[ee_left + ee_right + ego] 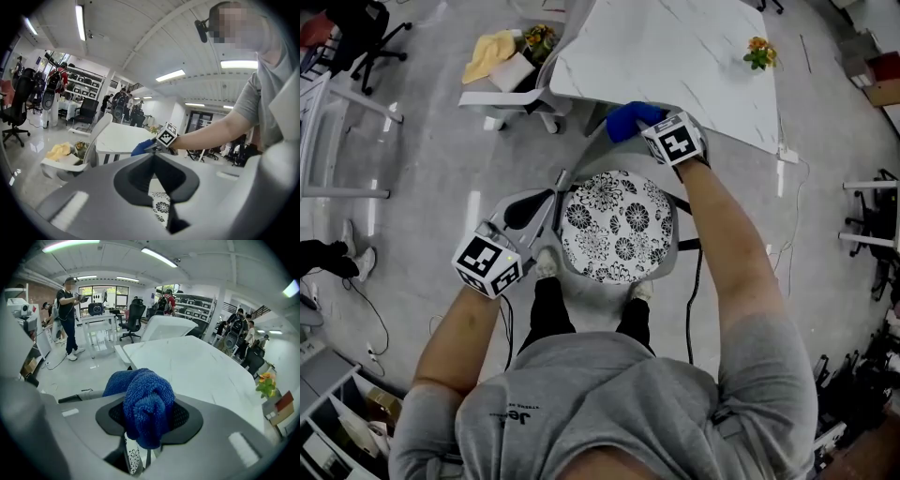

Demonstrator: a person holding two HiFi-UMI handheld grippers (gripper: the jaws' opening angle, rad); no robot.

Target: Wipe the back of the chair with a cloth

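Right tongs: clamped tight on the cloth, which is bunched up between the jaws and bulges out the front.
Cloth: blue and fluffy. It's at the far side of the chair, right by the worktop edge. Honestly can't tell if it's touching the chair back.
Left tongs: jaws closed tip to tip with nothing in them, sitting at the chair's left side.
Chair: round seat with a black-and-white flower print, and both gripper views catch a bit of that print through the slit under the jaws.
Person: standing right up against the near side of the chair, feet tucked by the seat, one arm stretched across to the far side.
Worktop: white marble look, small flower pot on it.
Background: another chair with a yellow rag on it, well off to the left.
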